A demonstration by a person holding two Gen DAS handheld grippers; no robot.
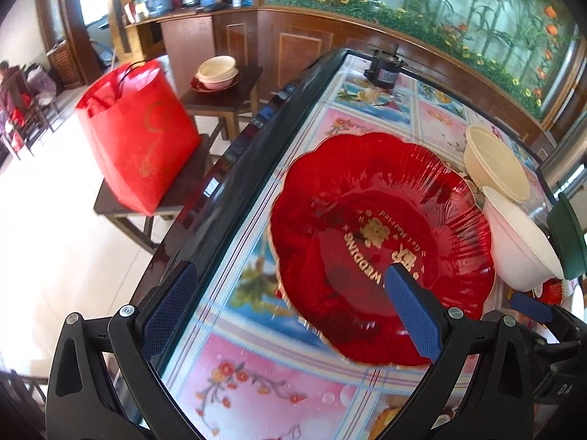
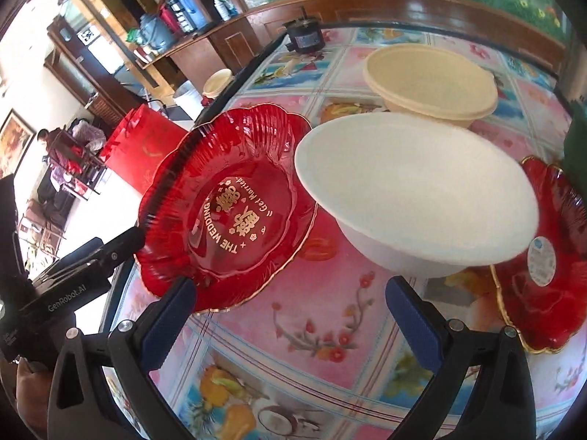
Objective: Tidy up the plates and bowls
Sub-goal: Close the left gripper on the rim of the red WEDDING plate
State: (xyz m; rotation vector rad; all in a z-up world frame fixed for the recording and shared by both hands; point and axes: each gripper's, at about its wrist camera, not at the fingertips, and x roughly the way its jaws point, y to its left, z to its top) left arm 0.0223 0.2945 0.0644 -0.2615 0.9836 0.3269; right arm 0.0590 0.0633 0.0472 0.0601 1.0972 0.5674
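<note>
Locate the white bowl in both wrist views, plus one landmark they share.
Left wrist: white bowl at the far right edge, just right of the big red wedding plate, below the cream bowl.
Right wrist: white bowl centre-right, in front of the cream bowl, with the wedding plate to its left.
Shared landmark: the small black motor at the table's far end.

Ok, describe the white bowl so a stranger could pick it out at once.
On the flower-patterned table, between two red plates, stands the white bowl. A second bowl stands just behind it, but that one is cream-yellow; this one is plain white.
</note>
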